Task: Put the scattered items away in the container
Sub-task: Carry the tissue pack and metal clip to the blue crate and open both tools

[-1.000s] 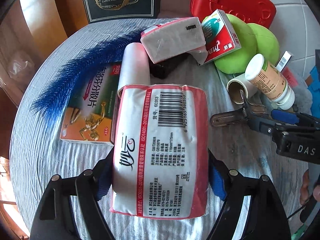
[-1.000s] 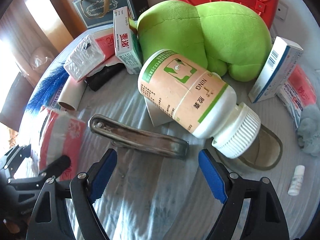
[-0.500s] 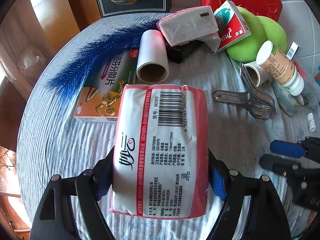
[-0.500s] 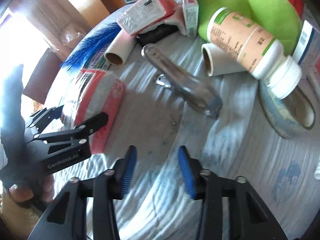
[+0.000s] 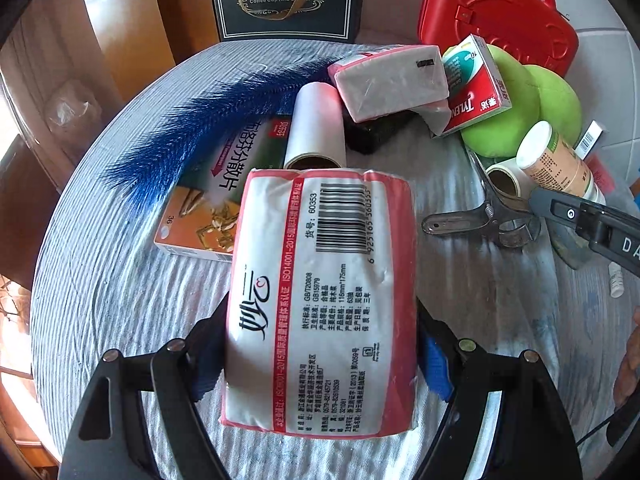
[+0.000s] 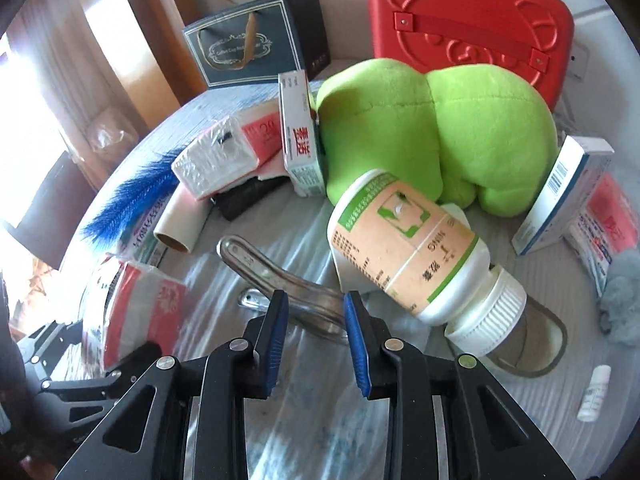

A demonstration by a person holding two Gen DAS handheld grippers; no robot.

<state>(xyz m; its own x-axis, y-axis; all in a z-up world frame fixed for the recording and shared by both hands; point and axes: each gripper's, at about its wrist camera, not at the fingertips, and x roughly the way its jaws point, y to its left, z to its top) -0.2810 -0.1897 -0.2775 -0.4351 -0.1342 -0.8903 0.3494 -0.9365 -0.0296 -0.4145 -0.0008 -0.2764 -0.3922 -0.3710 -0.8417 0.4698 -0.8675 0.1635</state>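
Observation:
My left gripper (image 5: 320, 364) is shut on a red and white tissue pack (image 5: 324, 300) and holds it above the round table; the pack also shows in the right wrist view (image 6: 136, 312). My right gripper (image 6: 316, 312) is partly closed, its blue pads on either side of the jaw end of a metal clamp (image 6: 280, 276) that lies on the table. The clamp also shows in the left wrist view (image 5: 476, 220). The red carry case (image 5: 496, 12) stands shut at the back right.
On the grey striped tablecloth (image 5: 104, 280) lie a blue feather (image 5: 200, 136), a medicine box (image 5: 220, 200), a paper roll (image 5: 316, 128), a second tissue pack (image 5: 392, 80), a green plush (image 6: 432, 132), a pill bottle (image 6: 420, 252) and small boxes. A dark gift bag (image 5: 286, 0) stands behind.
My right gripper has swung back to the clamp and narrowed around its end. My left gripper keeps hold of the tissue pack and has shifted slightly over the table.

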